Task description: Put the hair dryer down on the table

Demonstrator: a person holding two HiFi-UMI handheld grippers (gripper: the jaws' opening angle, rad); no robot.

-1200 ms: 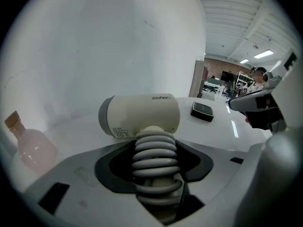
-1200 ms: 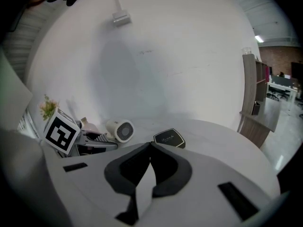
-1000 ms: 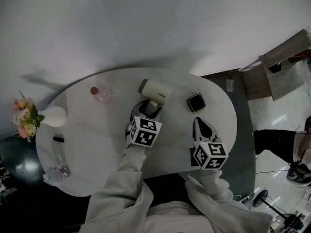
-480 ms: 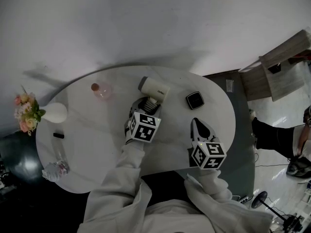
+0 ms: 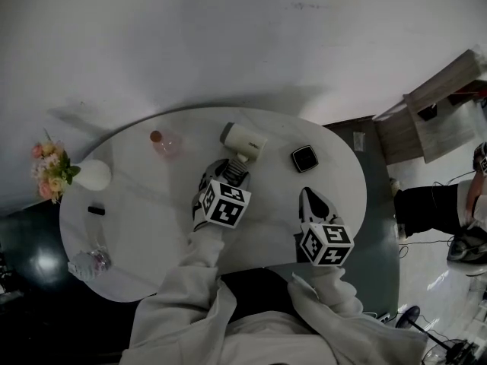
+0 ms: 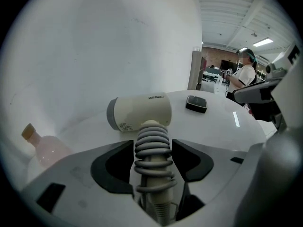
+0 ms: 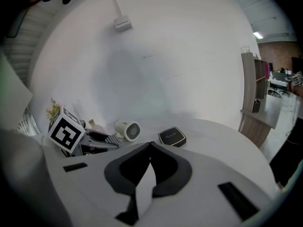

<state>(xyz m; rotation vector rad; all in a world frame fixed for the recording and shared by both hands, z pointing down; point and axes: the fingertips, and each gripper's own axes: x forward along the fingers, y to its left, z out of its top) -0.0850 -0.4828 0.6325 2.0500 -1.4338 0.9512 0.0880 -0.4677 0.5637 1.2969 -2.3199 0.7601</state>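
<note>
The hair dryer (image 6: 140, 112) carries a small grey brand word, too blurred to read surely; nothing else is readable.

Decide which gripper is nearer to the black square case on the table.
Right. The right gripper sits just short of the black case, jaws shut; the left gripper is farther off to its left, holding the hair dryer.

A white vase (image 5: 93, 176) holds pink and peach flowers (image 5: 47, 172) that lean off to its left. Just beside the vase, on the camera wearer's side, lies a small black bar (image 5: 95, 210). Farther that way sits a clear crumpled object (image 5: 90, 261). To the vase's right stands a pink bottle (image 5: 163, 144) with a tan cap. Well apart to the right lies a black square case (image 5: 304, 158), with a wooden shelf unit (image 5: 441, 105) beyond it.
</note>
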